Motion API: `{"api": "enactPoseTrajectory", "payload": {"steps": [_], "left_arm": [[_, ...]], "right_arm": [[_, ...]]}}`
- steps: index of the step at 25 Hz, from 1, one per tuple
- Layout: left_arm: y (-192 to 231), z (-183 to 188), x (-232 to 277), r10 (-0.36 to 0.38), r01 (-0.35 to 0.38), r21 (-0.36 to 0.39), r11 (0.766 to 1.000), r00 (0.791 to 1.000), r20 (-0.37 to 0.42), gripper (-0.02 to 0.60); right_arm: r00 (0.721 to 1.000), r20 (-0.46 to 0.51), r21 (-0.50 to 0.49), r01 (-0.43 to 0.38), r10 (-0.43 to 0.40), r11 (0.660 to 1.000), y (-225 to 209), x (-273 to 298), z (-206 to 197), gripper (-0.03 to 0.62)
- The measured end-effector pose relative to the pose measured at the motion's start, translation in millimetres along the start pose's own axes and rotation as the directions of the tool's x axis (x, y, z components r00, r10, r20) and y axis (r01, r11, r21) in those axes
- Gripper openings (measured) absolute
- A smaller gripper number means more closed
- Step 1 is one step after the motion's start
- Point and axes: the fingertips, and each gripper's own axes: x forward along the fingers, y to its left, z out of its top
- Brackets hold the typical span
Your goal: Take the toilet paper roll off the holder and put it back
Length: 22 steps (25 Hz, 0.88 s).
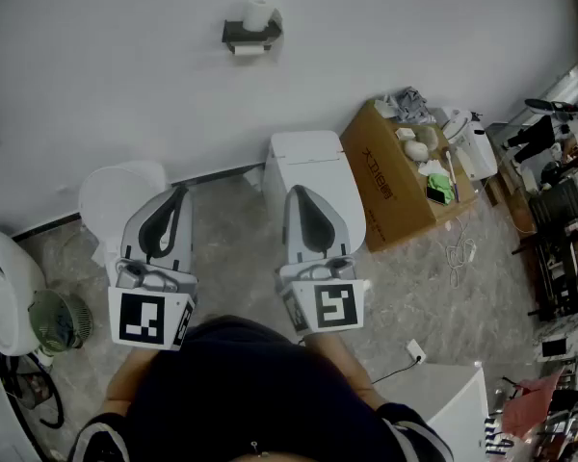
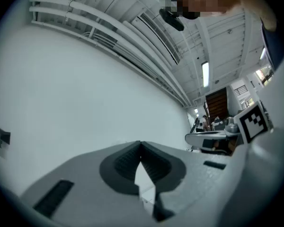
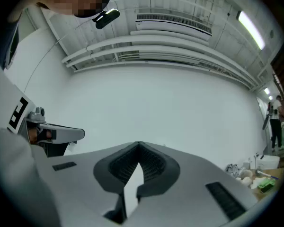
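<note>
A white toilet paper roll sits upright on top of the dark wall holder, high on the white wall, with a bit of white paper showing under the holder. Both grippers are held low, close to the person's body and far from the holder. My left gripper is shut with its tips together and nothing between them; its own view shows only bare wall beyond the jaws. My right gripper is likewise shut and empty. Neither gripper view shows the roll.
A white toilet stands on the floor below the holder, with a white bin to its left. A cardboard box of odds and ends sits to the right. A small fan and a white appliance are at far left.
</note>
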Motion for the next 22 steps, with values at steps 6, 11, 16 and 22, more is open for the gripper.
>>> {"api": "enactPoseTrajectory", "payload": {"steps": [6, 11, 16, 22], "left_arm": [[8.3, -11.3, -3.9, -0.018, 0.018, -0.021, 1.0, 1.0, -0.009, 0.002], [9.1, -27.8, 6.3, -0.04, 0.038, -0.033, 0.999, 0.999, -0.034, 0.002], [13.8, -36.6, 29.6, -0.052, 0.051, -0.024, 0.998, 0.997, -0.048, 0.013], [15.1, -40.6, 76.6, -0.072, 0.07, -0.043, 0.997, 0.996, -0.058, 0.07]], "right_arm": [[1.0, 0.011, 0.023, 0.029, -0.029, 0.999, 11.4, -5.6, -2.9, 0.016], [1.0, -0.018, 0.025, 0.021, -0.021, 0.999, 14.1, -0.5, -18.7, 0.017], [1.0, -0.016, 0.038, 0.012, -0.011, 0.999, 5.6, 19.8, -26.1, 0.017], [1.0, -0.019, 0.037, -0.013, 0.014, 0.999, -21.2, 63.1, -35.2, 0.017]]}}
